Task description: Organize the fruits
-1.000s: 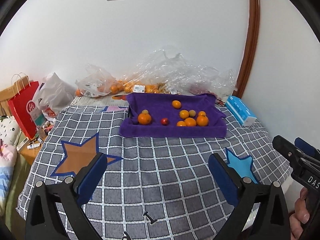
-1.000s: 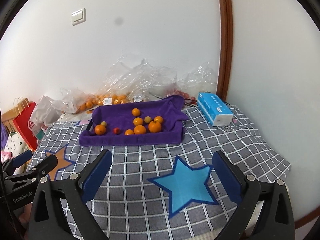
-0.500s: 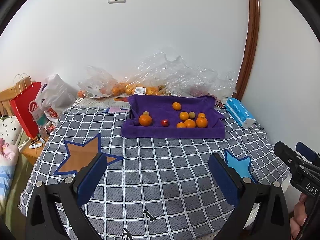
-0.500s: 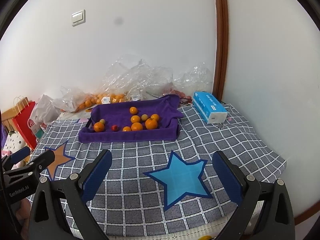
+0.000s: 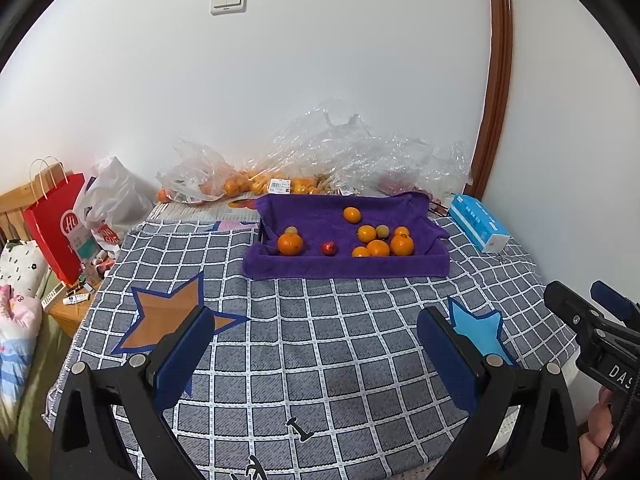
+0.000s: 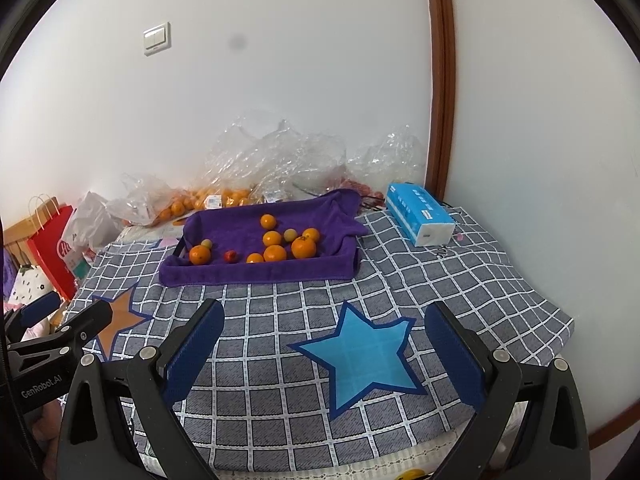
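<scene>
Fruit: a scatter of round orange citrus fruits [image 5: 378, 247], two pale greenish ones and one small red fruit [image 5: 329, 247] lies loose in the tray, mixed rather than grouped by kind or size.
Tray: a shallow tray lined with a purple towel [image 5: 344, 270] sits at the far middle of the desk, near the wall.
More fruit: further oranges lie inside crumpled clear plastic bags [image 5: 240, 184] behind the tray, against the wall.
Desk: it is covered by a grey checked cloth [image 5: 320, 340] bearing an orange star patch [image 5: 172, 312] and a blue star patch [image 6: 360, 356]; both stars are bare, with no fruit on them.
My left tool [image 5: 316, 356]: its blue pads stand wide apart, holding nothing, low over the near edge of the desk, well apart from the tray.
My right tool [image 6: 324, 352]: its pads are likewise spread and empty, over the blue star.
Surroundings: a blue tissue pack [image 6: 420, 216] lies right of the tray; a red paper bag [image 5: 56, 228] stands off the left edge.
Progress: I judge this fits either fruit gathered into the tray already, or fruit waiting to be sorted out of it; I cannot settle which.
</scene>
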{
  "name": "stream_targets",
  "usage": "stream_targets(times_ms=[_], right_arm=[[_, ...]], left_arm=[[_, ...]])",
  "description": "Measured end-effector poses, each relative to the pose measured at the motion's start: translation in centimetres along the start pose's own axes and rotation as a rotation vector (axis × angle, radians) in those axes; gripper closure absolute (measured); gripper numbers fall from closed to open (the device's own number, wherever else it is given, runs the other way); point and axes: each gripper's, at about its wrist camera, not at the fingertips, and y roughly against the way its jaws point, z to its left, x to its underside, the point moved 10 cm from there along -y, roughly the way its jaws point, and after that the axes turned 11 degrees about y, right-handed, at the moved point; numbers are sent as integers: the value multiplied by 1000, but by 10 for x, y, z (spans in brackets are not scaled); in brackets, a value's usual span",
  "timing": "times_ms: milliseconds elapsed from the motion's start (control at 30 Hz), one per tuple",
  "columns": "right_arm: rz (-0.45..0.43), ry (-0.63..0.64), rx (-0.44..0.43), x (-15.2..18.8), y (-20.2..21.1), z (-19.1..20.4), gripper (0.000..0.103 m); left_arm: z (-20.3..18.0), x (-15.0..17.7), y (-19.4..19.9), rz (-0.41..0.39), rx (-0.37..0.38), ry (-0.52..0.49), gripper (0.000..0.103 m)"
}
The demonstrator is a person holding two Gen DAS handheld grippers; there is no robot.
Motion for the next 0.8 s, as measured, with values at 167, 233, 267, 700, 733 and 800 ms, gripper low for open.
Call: stream_targets(times_ms=[167, 233, 267, 700, 733, 800], right_arm=[[-3, 2, 1, 0, 1, 0, 4], [-3, 1, 2, -1, 2, 0, 4], [-3, 0, 1, 0, 2, 0, 4], [0, -2, -4, 1, 3, 2, 4], [0, -3, -4, 1, 3, 2, 4], [0, -4, -4, 1, 3, 2, 4]], left_arm=[[0, -1, 0, -1, -2, 0, 1], [0, 0, 0, 0, -1, 0, 1], [0, -1, 0, 0, 0, 0, 1], [-2, 1, 3, -4, 0, -14, 1], [-2, 1, 3, -4, 1, -13, 1], [-2, 2, 3, -3, 1, -10, 1]])
